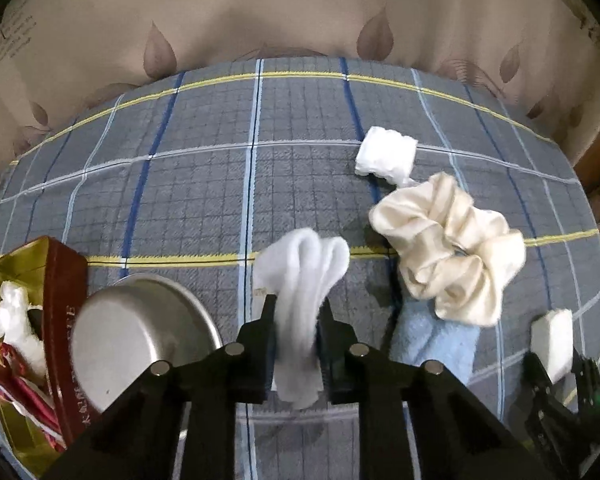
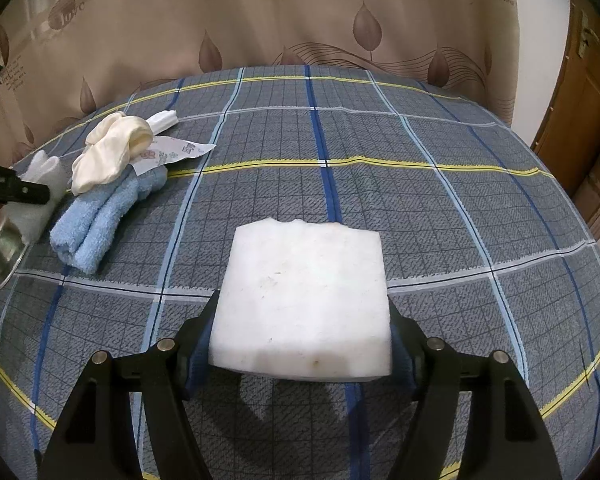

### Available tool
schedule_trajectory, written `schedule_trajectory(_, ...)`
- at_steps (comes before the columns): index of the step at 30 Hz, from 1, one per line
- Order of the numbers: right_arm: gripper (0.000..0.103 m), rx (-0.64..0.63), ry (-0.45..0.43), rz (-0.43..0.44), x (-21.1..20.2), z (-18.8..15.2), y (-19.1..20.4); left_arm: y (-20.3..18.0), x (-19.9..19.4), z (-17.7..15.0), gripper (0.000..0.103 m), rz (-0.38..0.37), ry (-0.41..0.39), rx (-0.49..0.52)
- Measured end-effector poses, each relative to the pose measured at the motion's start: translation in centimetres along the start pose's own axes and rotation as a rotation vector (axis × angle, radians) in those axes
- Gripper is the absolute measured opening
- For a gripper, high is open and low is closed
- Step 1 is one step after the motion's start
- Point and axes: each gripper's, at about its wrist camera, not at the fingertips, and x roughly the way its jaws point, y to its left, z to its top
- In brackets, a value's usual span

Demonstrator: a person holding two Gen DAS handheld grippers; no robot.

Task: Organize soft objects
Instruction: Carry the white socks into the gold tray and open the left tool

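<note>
A: The left gripper (image 1: 298,308)?
B: Clamped on the folded white cotton pad (image 1: 304,276), dead centre (steel bowl (image 1: 140,332) at eight o'clock).
A: The right gripper (image 2: 302,312)?
B: Clenched around the white foam block (image 2: 302,300), at six o'clock above the checked cloth (image 2: 420,200).

Surface cover (image 2: 440,208): woven plaid cloth, matt, coarse weave. Scrunchie (image 1: 448,248): satin, soft sheen. Towel (image 2: 96,220): fluffy terry. Bowl (image 1: 140,332): brushed metal, dull shine. Foam block (image 2: 304,304): matt, fine-pored. Box (image 1: 62,280): glossy card.
</note>
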Motion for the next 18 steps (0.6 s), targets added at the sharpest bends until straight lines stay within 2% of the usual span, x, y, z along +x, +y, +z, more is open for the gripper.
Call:
schedule_trajectory(9, 0.069, 0.0, 0.001, -0.001, 0.0, 0.0, 0.0, -0.2, -3.7, -2.2, 0.018, -0.085, 0.012, 0.029)
schedule_trajectory(18, 0.069, -0.003, 0.001, -0.003, 0.0, -0.1, 0.0, 2.1, -9.0, -5.7, 0.018, -0.082, -0.01, 0.066)
